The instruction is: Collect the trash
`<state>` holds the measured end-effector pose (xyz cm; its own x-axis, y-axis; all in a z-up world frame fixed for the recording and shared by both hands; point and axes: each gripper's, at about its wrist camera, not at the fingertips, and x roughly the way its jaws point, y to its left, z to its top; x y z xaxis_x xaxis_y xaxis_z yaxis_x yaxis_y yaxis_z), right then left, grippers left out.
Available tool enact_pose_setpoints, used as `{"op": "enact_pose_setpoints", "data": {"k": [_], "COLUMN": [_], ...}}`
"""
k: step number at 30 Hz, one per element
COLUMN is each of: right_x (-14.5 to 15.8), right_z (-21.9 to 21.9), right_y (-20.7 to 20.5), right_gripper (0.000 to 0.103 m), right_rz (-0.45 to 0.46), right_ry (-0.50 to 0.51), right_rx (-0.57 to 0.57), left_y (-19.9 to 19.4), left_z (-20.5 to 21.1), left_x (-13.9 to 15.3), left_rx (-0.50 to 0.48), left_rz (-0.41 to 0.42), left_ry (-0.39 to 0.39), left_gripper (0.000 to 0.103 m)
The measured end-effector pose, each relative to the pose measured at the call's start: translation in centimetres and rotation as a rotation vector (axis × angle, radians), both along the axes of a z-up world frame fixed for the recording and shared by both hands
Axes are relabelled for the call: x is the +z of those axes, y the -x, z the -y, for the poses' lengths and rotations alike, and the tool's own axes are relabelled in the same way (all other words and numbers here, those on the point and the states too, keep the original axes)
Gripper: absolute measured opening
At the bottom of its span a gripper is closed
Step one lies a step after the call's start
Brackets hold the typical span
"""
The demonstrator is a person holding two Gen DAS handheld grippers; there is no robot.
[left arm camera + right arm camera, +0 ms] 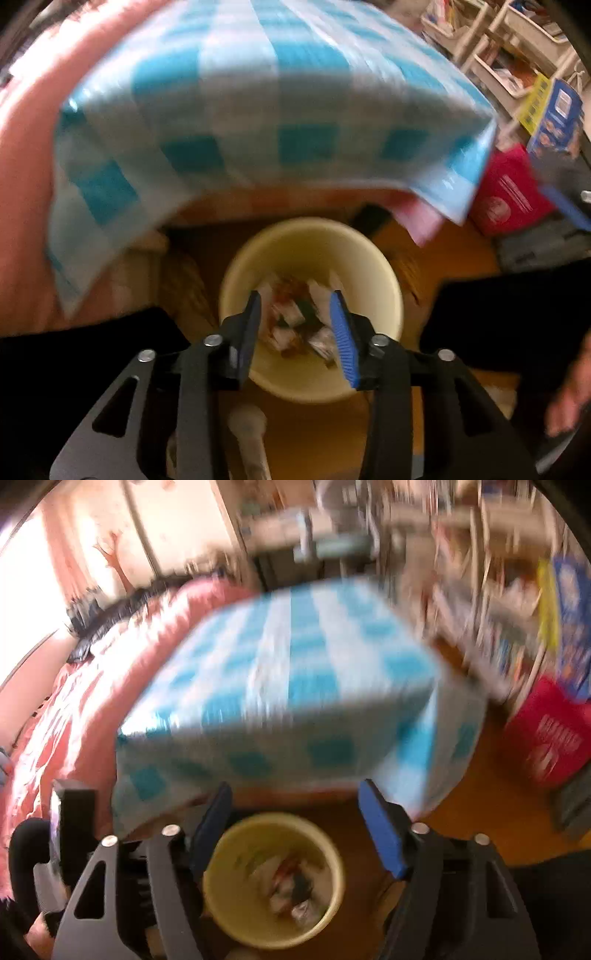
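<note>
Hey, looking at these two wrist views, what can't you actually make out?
- Trash in the yellow bin: left view, motion blur and the left tongs cover it; individual pieces unidentifiable.
- Shelf contents: right view, smeared by blur.
- Tabletop under the checked cloth: both views, covered.
- Red bag print: blurred, unreadable.

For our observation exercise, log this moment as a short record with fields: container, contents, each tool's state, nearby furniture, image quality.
container: pale yellow bin, on the floor beside the table
contents: crumpled wrappers and paper
left tool: open, empty, above the bin
right tool: open, empty, above the bin
nearby furniture: table with blue checked cloth
other: red bag to the right
image quality: motion-blurred in both views
</note>
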<state>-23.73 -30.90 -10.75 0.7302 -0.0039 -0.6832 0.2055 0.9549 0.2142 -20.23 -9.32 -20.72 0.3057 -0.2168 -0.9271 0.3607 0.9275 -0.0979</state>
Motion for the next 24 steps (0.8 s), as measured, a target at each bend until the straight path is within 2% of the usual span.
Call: {"op": "enact_pose_setpoints", "data": {"k": [1,3,4,6,9,11,14,16,21,24], "right_x": [1.3,3.4,4.2,5.1,5.0,4.1,2.6,2.2,2.1,2.0], "right_z": [-0.3,-1.0,-1.4,-2.0,-2.3,-2.8,-3.4,-3.7,-4.5,-4.7], "right_y": [0.6,1.2,1.5,2.3,3.1,2.3,0.6,0.2,0.6,0.6], "right_gripper": [0.075,0.081,0.082,0.086,0.091,0.091,0.091,0.091,0.092,0.093], "right_rz": [0.048,0.13,0.172,0.238,0.312,0.289,0.228,0.215,0.209,0.213], "right_ry": [0.051,0.135,0.169,0.212,0.241,0.234,0.215,0.21,0.236,0.244], "right_rx": [-0.003,0.009,0.021,0.041,0.051,0.063,0.075,0.083,0.088,0.08], "left_y": [-0.1,-0.1,-0.1,0.3,0.7,1.0,2.3,2.8,2.8,2.6], "left_z": [-0.3,-1.0,-1.3,-2.4,-3.1,-3.1,-3.5,-4.2,-6.3,-6.4], "left_x": [0.8,2.5,3.4,5.7,9.1,11.0,12.5,12.9,13.4,13.2], "left_rx": [0.037,0.101,0.127,0.194,0.251,0.25,0.258,0.26,0.343,0.345], "left_rz": [0.066,0.179,0.226,0.356,0.521,0.601,0.713,0.712,0.703,0.701], "left_ry": [-0.013,-0.009,-0.004,0.01,0.041,0.06,0.038,0.043,0.088,0.092], "left_gripper": [0.046,0.062,0.065,0.081,0.094,0.095,0.096,0.096,0.096,0.096]}}
